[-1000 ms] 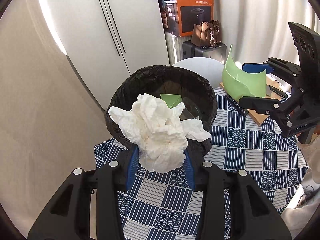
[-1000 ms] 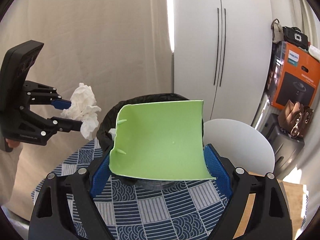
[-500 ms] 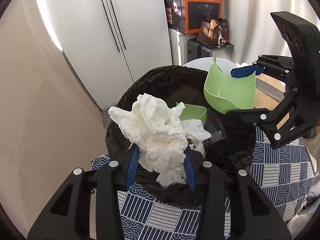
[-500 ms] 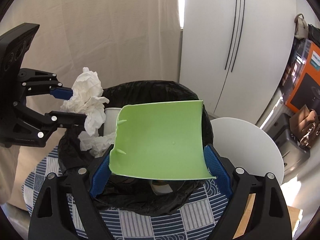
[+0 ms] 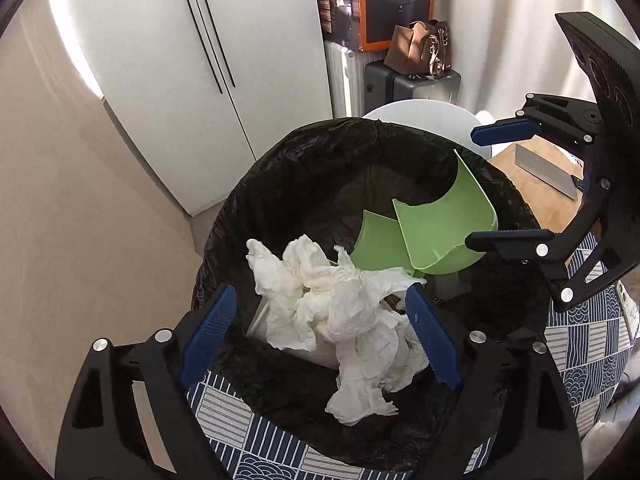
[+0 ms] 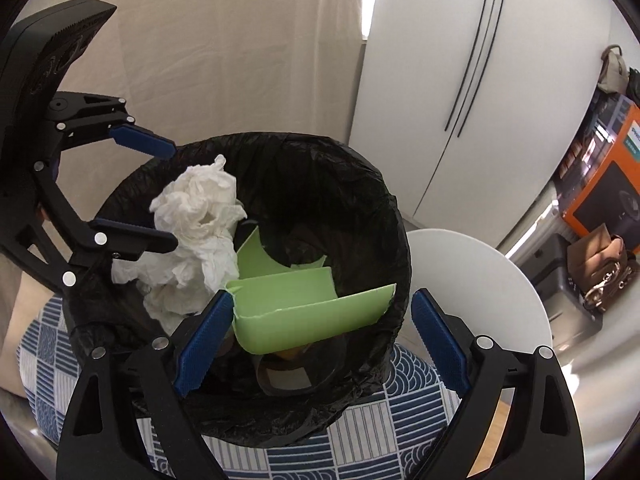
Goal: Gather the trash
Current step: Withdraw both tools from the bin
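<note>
A black-bagged trash bin [image 5: 320, 152] [image 6: 360, 184] stands on the blue patterned tablecloth [image 5: 592, 344]. My left gripper [image 5: 320, 320] [image 6: 170, 194] hangs over its near rim, jaws opening wide. The crumpled white tissue wad [image 5: 340, 312] [image 6: 200, 216] sits loose between them, sagging into the bin. My right gripper [image 6: 320, 320] [image 5: 480, 188] is open over the bin's right side. The curved green plastic piece [image 6: 304, 304] [image 5: 440, 224] tips into the bin, its edge against one pad only. Another green piece [image 5: 376, 240] lies inside the bin.
A white round seat [image 5: 424, 116] [image 6: 480, 272] stands behind the bin. A wooden board [image 5: 532, 204] with a cleaver [image 5: 548, 172] lies at the right. White cupboard doors [image 5: 240, 60], an orange box [image 5: 396, 0] and a brown handbag [image 5: 420, 48] fill the background.
Both grippers moved in over the bin mouth. Both sets of jaws spread apart, and the tissue and the green piece slipped from the pads down into the bin.
</note>
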Demonstrator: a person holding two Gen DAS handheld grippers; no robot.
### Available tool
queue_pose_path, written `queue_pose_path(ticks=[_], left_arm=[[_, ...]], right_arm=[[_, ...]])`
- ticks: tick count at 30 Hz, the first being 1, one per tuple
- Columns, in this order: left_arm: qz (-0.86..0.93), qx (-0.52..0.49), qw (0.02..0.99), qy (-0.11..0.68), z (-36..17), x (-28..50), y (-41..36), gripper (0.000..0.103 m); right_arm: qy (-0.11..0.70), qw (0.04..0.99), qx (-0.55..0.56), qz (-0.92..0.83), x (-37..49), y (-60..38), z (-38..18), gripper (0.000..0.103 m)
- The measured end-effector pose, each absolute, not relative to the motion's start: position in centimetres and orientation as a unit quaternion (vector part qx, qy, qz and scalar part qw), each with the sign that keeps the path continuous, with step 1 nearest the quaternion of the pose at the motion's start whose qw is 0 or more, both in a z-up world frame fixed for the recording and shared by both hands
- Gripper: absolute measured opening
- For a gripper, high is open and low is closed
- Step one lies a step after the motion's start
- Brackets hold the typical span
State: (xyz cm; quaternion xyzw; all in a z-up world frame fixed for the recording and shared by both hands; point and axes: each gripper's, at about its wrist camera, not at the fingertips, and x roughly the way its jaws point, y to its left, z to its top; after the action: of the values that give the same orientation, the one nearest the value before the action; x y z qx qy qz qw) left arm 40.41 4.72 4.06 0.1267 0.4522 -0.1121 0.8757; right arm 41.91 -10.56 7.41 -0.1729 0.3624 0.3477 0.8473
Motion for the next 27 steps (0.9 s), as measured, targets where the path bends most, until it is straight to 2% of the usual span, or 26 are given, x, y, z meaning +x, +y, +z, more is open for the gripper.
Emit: queue_pose_path(ticks=[3, 11, 27], left_arm=[[-0.113, 0.115, 0.888, 0.431, 4.9, 39.5, 4.9, 0.097], [-0.101, 0.097, 0.911, 0.388, 6.6, 35.7, 4.4, 0.097], [-0.083, 0.062, 0.918, 0.384, 5.7, 25.0, 2.5, 0.097]], right_arm=[[0.359, 0.856, -0.155, 0.338, 41.6, -11.8, 8.1, 0.087], [0.366, 0.87, -0.126, 0.306, 38.7, -14.8, 9.1, 0.087], [0.372, 0.888, -0.063, 0.262, 27.9, -20.8, 8.9, 0.089]])
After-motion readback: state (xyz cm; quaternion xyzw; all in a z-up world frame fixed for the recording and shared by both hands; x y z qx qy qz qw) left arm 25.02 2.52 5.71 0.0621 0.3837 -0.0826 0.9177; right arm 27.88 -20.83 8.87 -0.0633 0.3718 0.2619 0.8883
